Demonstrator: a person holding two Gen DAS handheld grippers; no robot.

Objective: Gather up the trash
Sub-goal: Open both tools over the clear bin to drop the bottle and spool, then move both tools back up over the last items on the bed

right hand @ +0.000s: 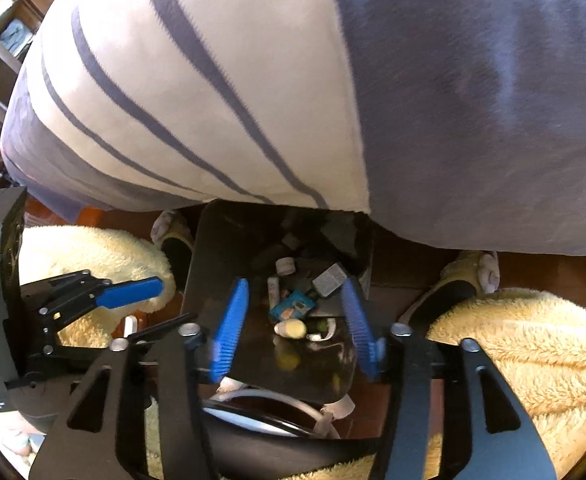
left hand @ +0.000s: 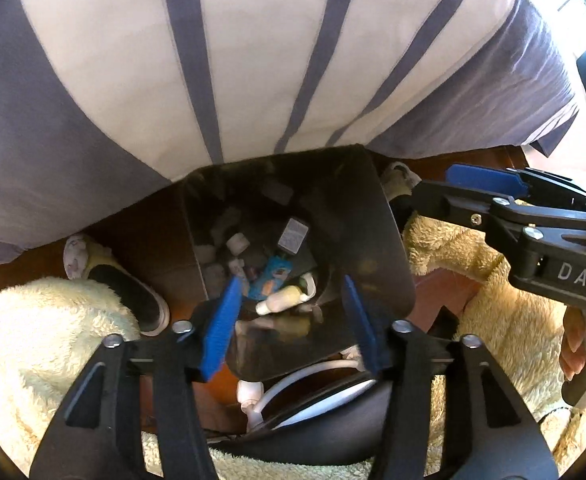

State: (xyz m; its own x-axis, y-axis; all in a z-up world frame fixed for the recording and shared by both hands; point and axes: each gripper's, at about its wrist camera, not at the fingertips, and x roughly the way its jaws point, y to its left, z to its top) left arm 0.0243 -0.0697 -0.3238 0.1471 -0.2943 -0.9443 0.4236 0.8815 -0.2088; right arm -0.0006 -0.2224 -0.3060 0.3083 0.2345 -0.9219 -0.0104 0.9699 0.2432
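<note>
A dark trash bin (left hand: 377, 248) stands on the floor below me, also in the right wrist view (right hand: 213, 280). It holds several pieces of trash: a blue packet (left hand: 275, 276) (right hand: 293, 306), a cream bottle (left hand: 281, 300) (right hand: 291, 328), a grey box (left hand: 293, 234) (right hand: 329, 280) and small white pieces. My left gripper (left hand: 291, 320) is open and empty above the bin. My right gripper (right hand: 295, 324) is open and empty above it too, and shows at the right of the left wrist view (left hand: 487, 178).
A striped grey and white bed cover (left hand: 253, 60) hangs over the bin's far side. The person's fleece-clad legs (left hand: 33, 340) (right hand: 513, 340) and slippers (left hand: 129, 292) (right hand: 453, 284) flank the bin on a brown floor. A white cable and plug (left hand: 253, 396) lie under the near rim.
</note>
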